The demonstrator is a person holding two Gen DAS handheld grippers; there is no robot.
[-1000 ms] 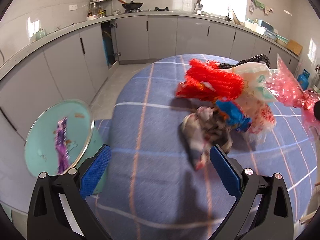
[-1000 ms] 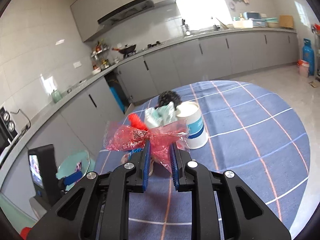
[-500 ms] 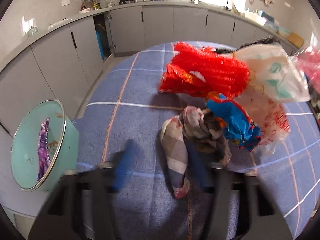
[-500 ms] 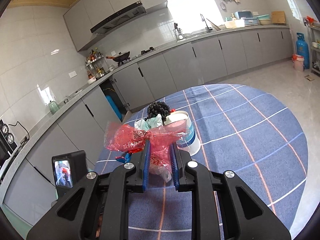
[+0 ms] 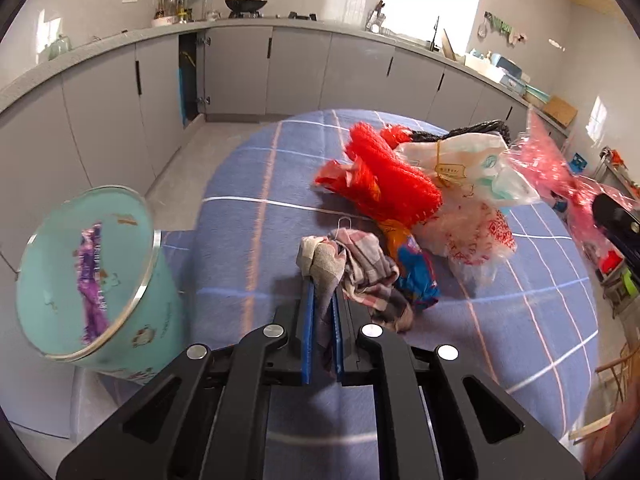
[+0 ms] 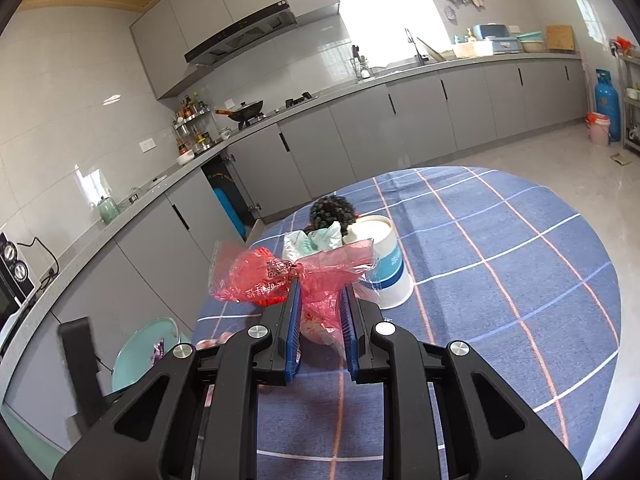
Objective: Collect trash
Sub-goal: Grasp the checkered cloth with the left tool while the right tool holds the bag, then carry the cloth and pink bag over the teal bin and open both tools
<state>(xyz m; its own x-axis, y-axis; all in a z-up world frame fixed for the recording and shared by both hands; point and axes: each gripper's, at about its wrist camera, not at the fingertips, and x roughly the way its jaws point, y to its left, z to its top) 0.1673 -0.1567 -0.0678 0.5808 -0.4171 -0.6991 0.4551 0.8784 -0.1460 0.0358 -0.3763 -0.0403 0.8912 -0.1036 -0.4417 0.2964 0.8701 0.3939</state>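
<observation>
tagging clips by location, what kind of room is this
A home kitchen, most likely: grey cabinets under a long counter, a wok on the stove below a range hood, and a sink tap by the window.

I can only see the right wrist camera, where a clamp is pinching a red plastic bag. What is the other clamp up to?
Observer: The left gripper has just been closing and is now shut on a checked cloth at the near edge of the trash pile.
Operator: Is there more rubbish I can't see from here?
Observer: Yes. A blue snack wrapper lies right beside the cloth, hidden in your view behind the red plastic bag.
Operator: And that teal bin, is it upright?
Observer: In the left wrist view the teal bin appears tilted, with its mouth facing the camera.
</observation>
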